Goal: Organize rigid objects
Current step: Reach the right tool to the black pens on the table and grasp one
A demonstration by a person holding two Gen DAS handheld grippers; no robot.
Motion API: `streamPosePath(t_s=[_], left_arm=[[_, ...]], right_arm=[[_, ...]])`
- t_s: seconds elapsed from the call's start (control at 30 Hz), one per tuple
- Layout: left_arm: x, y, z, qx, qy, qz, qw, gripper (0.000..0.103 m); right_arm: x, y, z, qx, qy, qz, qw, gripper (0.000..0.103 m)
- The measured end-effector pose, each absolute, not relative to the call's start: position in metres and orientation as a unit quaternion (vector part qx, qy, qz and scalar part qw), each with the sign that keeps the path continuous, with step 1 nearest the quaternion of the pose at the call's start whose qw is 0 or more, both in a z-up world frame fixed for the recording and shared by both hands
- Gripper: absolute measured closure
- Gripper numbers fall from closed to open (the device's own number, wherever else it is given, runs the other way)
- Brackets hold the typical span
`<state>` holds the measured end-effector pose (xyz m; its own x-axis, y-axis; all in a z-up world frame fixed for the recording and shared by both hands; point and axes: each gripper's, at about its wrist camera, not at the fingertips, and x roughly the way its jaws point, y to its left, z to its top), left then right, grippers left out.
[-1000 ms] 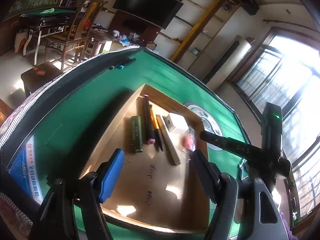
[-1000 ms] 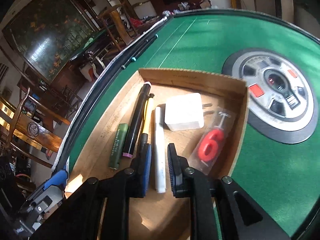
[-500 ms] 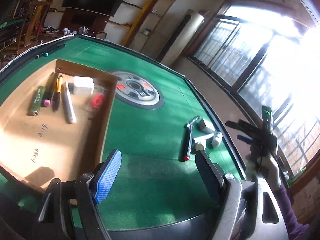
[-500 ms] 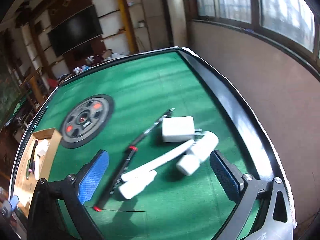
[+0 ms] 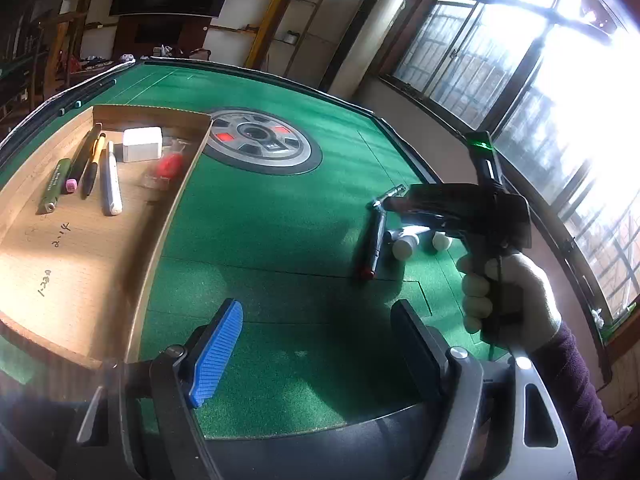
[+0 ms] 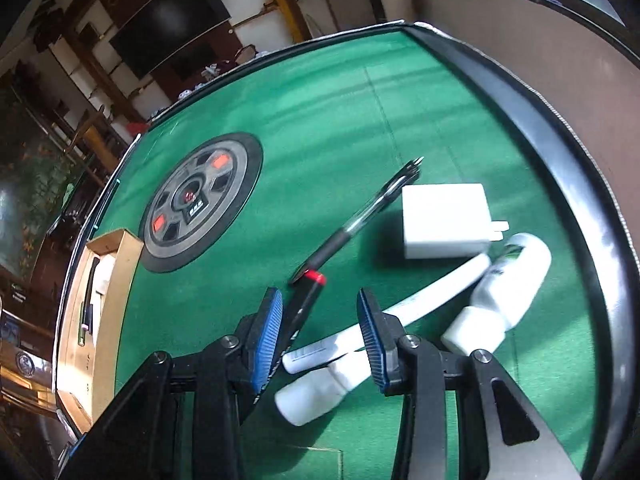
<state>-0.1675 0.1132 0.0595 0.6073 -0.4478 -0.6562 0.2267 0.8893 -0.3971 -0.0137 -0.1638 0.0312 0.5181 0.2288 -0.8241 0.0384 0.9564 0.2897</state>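
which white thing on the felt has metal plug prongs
The square white charger, prongs at its right edge. The slim white tube and the two white bottles beside it have none.

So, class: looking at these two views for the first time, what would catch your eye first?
Probably the right gripper, open and low over a cluster on the green table: a black pen, a white charger and white tubes. On the left, the cardboard tray already holds a neat row of pens.

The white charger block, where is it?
In the right wrist view, the white charger block lies on the green table, right of the black pen, above the white bottle.
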Motion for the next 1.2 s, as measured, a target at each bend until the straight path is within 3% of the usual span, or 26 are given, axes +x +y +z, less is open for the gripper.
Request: streamPosePath(t_s=[0.2,0.33,0.5,0.73,1.07,1.2], left_arm=[[-0.166,0.110,0.057,-0.136,0.407,-0.190,0.883,0.023],[-0.163,0.106,0.053,-0.139,0.415,-0.193,0.878,0.023],[-0.162,0.103,0.051,-0.137,0.421,-0.200,0.874,0.023],[-0.158,0.107,0.048,-0.148,0.423,-0.211,0.869,0.023],[-0.151,0.117,0.046,-0.164,0.422,-0.222,0.864,0.023],[-0.149,0.119,0.048,-0.165,0.421,-0.230,0.862,0.023]], right_arm=[[-0.011,-0.122,0.013,0.082,0.499,0.050,0.861,0.065],[-0.025,-0.113,0.010,0.112,0.505,0.060,0.854,0.078],[-0.031,-0.101,-0.001,0.206,0.530,0.172,0.804,0.078],[-0.008,-0.156,0.043,0.172,0.466,0.070,0.865,0.077],[0.073,-0.184,0.031,0.121,0.514,-0.040,0.848,0.076],[0.093,-0.174,0.020,0.064,0.527,-0.093,0.842,0.071]])
